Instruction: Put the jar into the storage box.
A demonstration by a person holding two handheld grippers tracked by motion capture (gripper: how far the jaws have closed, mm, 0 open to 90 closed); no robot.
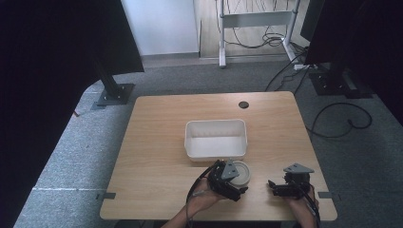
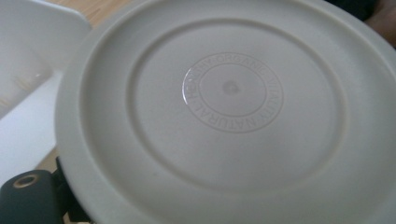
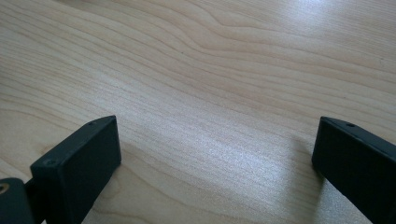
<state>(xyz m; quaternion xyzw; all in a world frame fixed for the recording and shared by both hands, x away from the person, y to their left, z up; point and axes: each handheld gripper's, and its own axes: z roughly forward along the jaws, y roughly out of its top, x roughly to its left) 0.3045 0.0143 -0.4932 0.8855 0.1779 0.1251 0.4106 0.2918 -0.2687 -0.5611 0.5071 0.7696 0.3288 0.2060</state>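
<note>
The plate [image 1: 241, 173] is held on edge in the left gripper [image 1: 236, 186], near the table's [image 1: 157, 142] front, just in front of the white bin [image 1: 216, 138]. It is best lifted over the bin's near wall and lowered gently before release. The right gripper [image 1: 274, 187] is kept wide open over bare wood.

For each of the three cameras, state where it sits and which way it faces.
High view: above the near table edge, looking forward and down; forearms, left claw, right claw.
Left gripper view: on the left claw, facing the round plate it grips; one jaw.
Right gripper view: on the right claw, facing bare table; jaws apart.
Shared: plate, white bin.
</note>
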